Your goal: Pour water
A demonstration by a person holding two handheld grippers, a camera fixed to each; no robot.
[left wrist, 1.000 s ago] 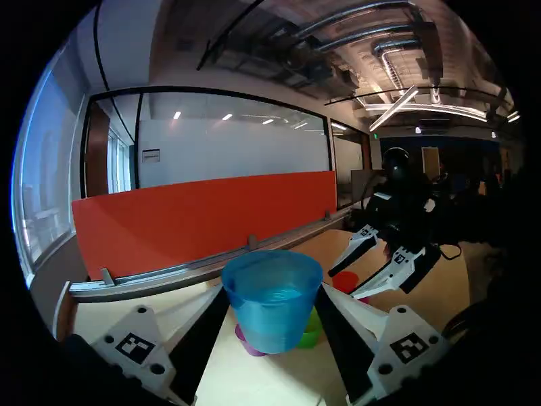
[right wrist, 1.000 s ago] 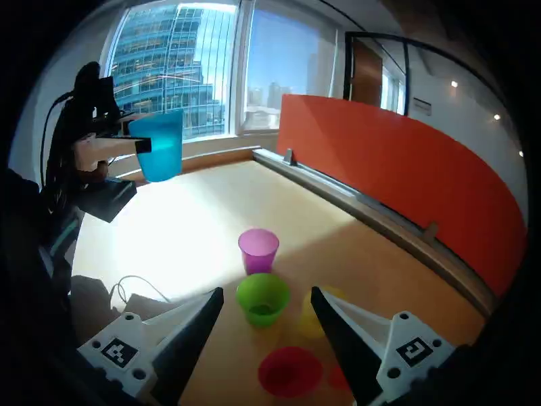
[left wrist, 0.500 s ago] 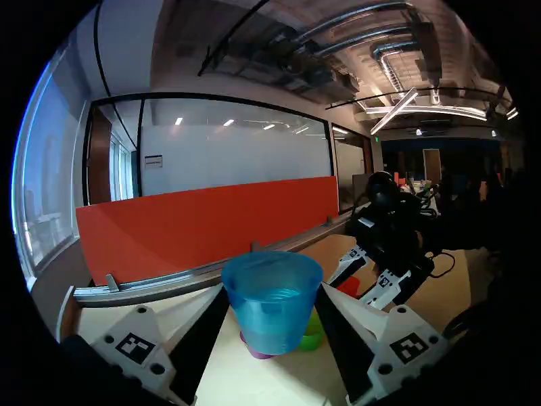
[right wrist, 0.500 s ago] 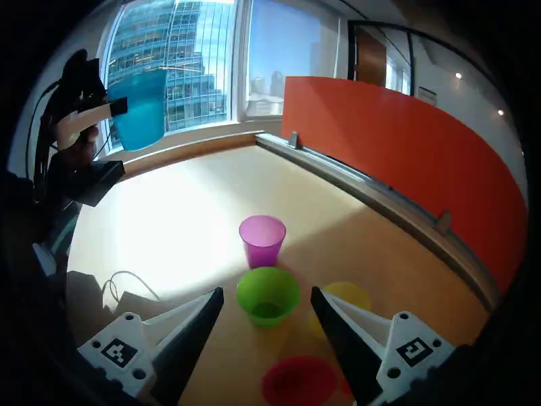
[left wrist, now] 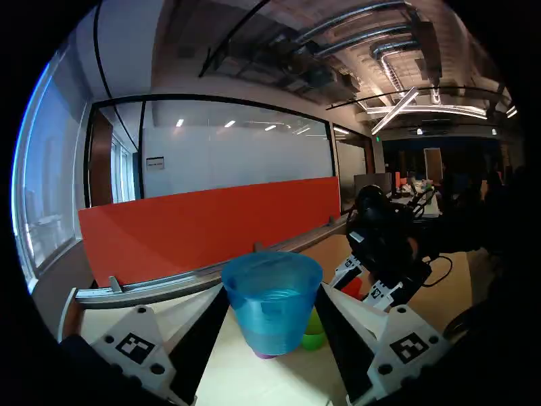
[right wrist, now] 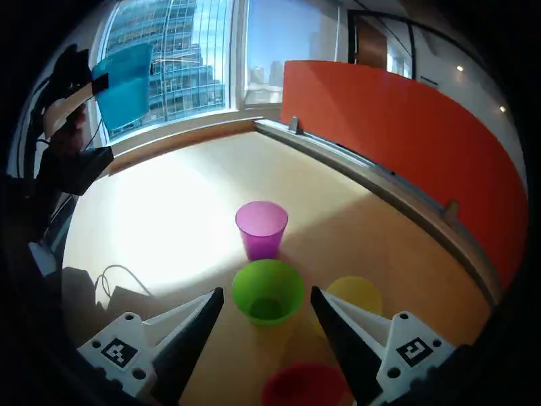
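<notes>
My left gripper (left wrist: 270, 308) is shut on a translucent blue cup (left wrist: 272, 298) with water in it, held upright in the air. In the right gripper view that blue cup (right wrist: 124, 91) hangs high at the upper left, held by a hand. On the wooden table (right wrist: 176, 196) stand a purple cup (right wrist: 261, 229), a green cup (right wrist: 268, 292), a yellow cup (right wrist: 355, 294) and a red cup (right wrist: 304, 386). My right gripper (right wrist: 265, 312) is open, its fingers on either side of the green cup, above the table. In the left gripper view the right gripper (left wrist: 362, 274) hovers beyond the blue cup.
An orange partition (right wrist: 406, 142) with a metal rail runs along the table's far side. Large windows (right wrist: 203, 61) lie beyond the table's end. A thin cable (right wrist: 115, 284) lies on the table at the near left. A person's dark sleeve (right wrist: 67, 169) is at the left.
The right gripper has moved forward and down toward the green cup. In its view the blue cup has shifted up and to the left. The left gripper still holds the blue cup.
</notes>
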